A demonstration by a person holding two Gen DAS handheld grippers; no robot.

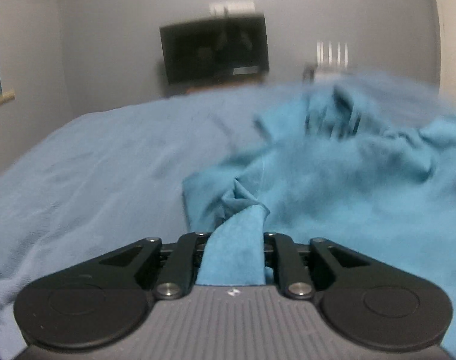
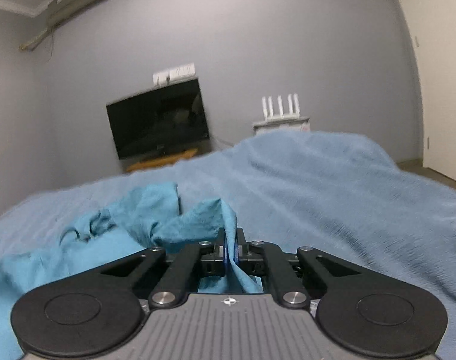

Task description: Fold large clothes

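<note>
Garment (image 1: 333, 180), teal, soft, light, crumpled on bed (image 1: 93, 165), lower right of frame; likely slips unless taken at hems; left gripper (image 1: 234, 240) and right gripper (image 2: 230, 247) each pinching a fold.

Plain turquoise cloth garment (image 1: 333, 186), unpatterned, on the paler plain blue bed cover (image 1: 93, 165); black flat television screen (image 2: 157, 118), upper centre, against a grey wall (image 2: 258, 30).

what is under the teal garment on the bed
The teal garment lies crumpled on a light blue bedspread, which shows all around it. Whatever lies beneath its bunched folds is covered.
</note>
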